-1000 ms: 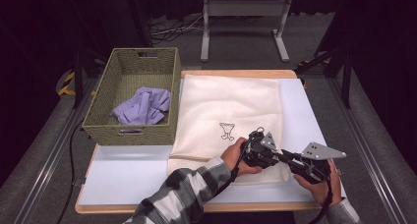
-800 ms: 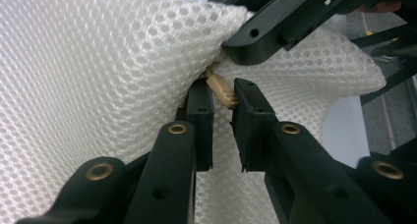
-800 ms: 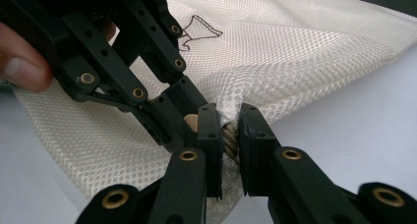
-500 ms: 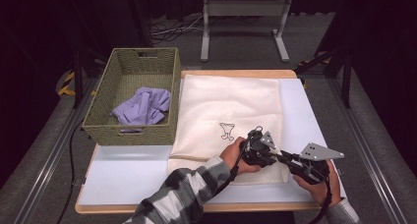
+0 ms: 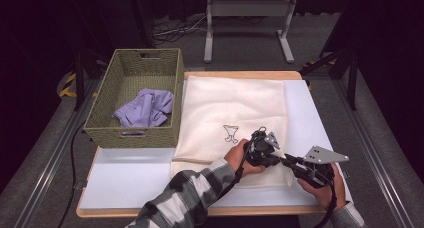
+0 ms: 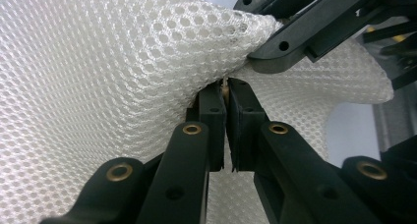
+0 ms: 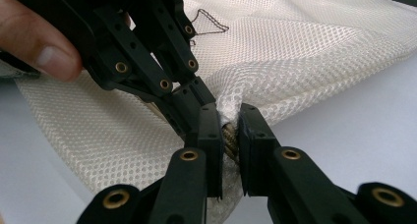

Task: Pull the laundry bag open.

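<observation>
A cream mesh bag (image 5: 235, 105) with a small black drawing (image 5: 230, 133) lies flat on the white table. Both grippers meet at its near right edge. My left gripper (image 5: 278, 159) points right and my right gripper (image 5: 288, 162) points left, tip to tip. In the left gripper view the left gripper (image 6: 226, 94) is shut on a raised fold of the mesh bag (image 6: 108, 71), with a bit of brass between the pads; the right gripper's jaws pinch the fold just above. In the right gripper view the right gripper (image 7: 228, 117) is shut on the mesh bag (image 7: 305, 52) over a brass-coloured strip.
A green woven basket (image 5: 131, 132) stands at the table's left with a lilac cloth (image 5: 145, 108) inside. Bare white table top (image 5: 130, 175) lies in front of the basket. A metal stand (image 5: 247, 10) is on the floor behind the table.
</observation>
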Motion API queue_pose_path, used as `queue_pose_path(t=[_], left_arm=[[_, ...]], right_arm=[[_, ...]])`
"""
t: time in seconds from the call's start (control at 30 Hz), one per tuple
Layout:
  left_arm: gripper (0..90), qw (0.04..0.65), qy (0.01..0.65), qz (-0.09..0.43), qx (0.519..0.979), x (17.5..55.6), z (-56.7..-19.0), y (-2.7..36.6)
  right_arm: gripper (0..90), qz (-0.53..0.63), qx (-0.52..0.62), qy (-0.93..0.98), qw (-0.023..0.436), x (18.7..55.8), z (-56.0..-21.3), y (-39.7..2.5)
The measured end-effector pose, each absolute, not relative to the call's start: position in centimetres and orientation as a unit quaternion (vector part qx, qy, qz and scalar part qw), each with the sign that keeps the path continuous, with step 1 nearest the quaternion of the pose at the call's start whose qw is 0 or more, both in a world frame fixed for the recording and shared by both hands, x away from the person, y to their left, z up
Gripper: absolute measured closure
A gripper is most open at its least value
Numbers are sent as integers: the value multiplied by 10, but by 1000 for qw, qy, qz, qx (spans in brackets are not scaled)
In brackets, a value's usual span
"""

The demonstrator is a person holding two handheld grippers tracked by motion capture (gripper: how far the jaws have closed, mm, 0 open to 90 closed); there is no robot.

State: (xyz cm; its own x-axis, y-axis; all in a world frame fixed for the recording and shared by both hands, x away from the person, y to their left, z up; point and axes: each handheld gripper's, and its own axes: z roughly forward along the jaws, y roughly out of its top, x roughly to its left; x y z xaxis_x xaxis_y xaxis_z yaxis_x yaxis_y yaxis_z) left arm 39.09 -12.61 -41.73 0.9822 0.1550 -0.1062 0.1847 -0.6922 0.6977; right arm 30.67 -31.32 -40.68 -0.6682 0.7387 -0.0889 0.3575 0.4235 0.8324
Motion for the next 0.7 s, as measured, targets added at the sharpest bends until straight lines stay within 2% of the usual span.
queue_pose_path(t=[0.2, 0.7], left_arm=[[872, 382, 82, -6, 921, 389, -418, -125], [874, 384, 99, -38, 917, 396, -427, -118]], right_arm=[[824, 408, 339, 813, 238, 306, -406, -313], [838, 404, 349, 805, 259, 303, -404, -314]])
